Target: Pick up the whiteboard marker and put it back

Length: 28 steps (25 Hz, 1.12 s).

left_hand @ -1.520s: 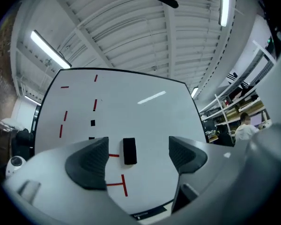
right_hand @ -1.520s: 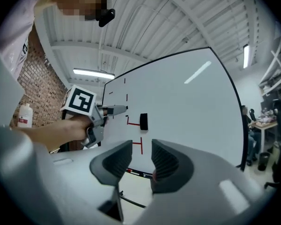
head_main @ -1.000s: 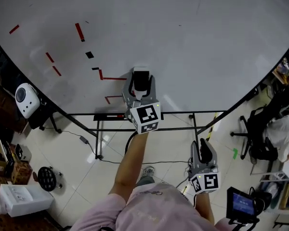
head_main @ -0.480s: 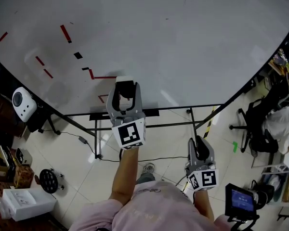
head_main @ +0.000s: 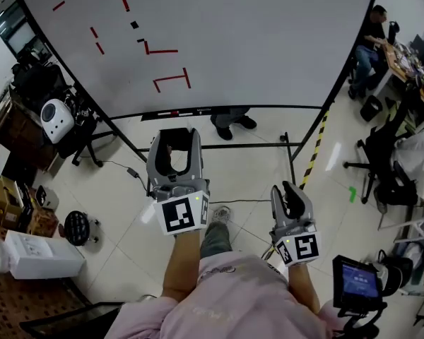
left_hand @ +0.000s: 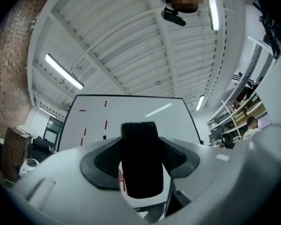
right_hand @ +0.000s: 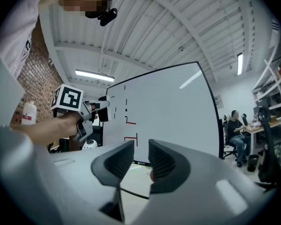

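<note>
Two grey plastic two-jaw claws, each with one marker cube. The left claw (head_main: 174, 134) was clamped on one black felt-faced rectangular block (left_hand: 140, 165), upright between its ribbed pads. The right claw (right_hand: 141, 146) had its jaws slightly apart with nothing between them. One white glossy whiteboard (head_main: 254, 41) stood ahead of both claws, bearing several red strokes. Small red and dark pieces lay on its tray ledge (head_main: 198, 111). They were too small to tell which was the whiteboard marker.

Left gripper (left_hand: 139, 146) jaws clamped on black block (left_hand: 139, 172), red-marked whiteboard (left_hand: 131, 109) behind
</note>
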Each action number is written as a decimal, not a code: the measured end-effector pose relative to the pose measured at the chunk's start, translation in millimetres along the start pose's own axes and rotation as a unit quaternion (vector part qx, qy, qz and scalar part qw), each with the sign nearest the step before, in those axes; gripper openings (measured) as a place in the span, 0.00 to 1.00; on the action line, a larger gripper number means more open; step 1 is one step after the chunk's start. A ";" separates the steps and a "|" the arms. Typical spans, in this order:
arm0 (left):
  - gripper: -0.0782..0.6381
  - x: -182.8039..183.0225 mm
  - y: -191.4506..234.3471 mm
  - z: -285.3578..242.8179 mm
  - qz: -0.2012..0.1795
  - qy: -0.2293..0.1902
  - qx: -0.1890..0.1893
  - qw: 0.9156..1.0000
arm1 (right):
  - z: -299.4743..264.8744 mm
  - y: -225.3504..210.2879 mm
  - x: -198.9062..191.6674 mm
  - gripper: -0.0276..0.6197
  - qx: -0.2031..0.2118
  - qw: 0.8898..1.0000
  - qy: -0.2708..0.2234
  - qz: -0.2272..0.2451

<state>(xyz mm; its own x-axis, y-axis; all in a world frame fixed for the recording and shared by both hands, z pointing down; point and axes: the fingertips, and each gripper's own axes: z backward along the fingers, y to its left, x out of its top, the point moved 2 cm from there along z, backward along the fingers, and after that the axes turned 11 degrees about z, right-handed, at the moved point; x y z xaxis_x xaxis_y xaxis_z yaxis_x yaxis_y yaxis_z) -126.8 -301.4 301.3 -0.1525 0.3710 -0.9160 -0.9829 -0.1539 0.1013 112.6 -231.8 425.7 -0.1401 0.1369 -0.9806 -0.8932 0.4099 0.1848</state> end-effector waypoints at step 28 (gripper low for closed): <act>0.45 161.0 -68.8 319.8 0.068 0.030 -0.058 0.996 | 244.2 106.5 78.3 0.18 0.017 1.000 -0.015 -0.005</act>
<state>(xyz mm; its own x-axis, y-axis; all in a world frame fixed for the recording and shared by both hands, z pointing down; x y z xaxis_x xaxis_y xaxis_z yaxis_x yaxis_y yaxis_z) -116.8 61.8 270.9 -0.2730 0.2852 -0.9188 -0.9346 -0.3050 0.1830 110.9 42.7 384.5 -0.1169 0.1598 -0.9802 -0.8793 0.4421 0.1769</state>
